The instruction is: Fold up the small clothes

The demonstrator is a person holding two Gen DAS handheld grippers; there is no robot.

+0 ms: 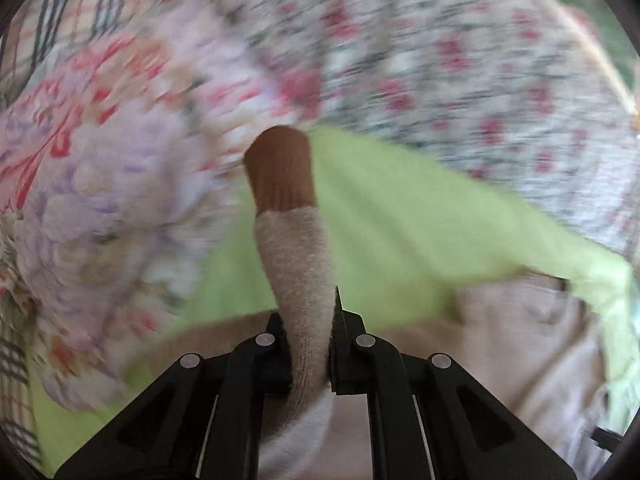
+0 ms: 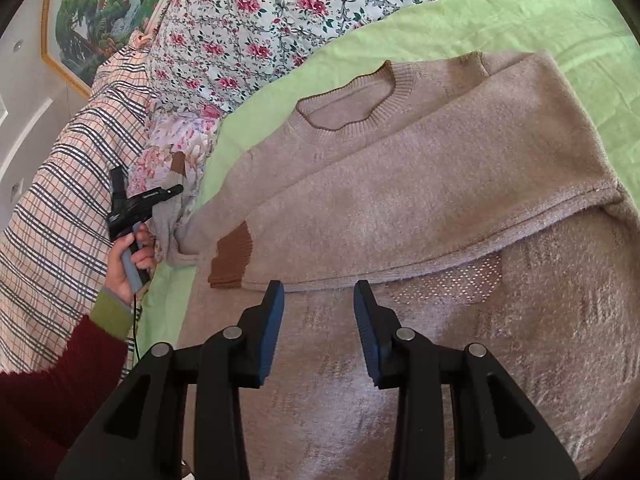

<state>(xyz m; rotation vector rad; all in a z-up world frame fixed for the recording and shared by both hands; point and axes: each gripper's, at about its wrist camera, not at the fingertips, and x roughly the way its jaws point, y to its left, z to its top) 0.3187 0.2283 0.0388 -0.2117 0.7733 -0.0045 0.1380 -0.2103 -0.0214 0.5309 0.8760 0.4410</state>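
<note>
**Left gripper pinches a sweater sleeve; right gripper hangs open over the body**

The left gripper (image 1: 332,344) is clamped on the beige sleeve (image 1: 298,272) of the sweater, whose brown ribbed cuff (image 1: 282,168) sticks out past the fingertips. That view is heavily blurred. The right wrist view shows the sleeve lifted off the left edge of the sweater (image 2: 400,200) toward a floral pillow (image 2: 176,152).

The right gripper (image 2: 319,300) has its blue-padded fingers (image 2: 274,320) spread apart, gripping nothing, just above the sweater's lower body. The other sleeve (image 2: 400,184) lies folded across the chest, its brown cuff (image 2: 232,256) just beyond the fingertips.

The sweater lies flat on a light green sheet (image 2: 440,20), neckline away from the camera. Beyond it lie a rose-print quilt (image 2: 260,20) and a plaid blanket (image 2: 60,200).
</note>
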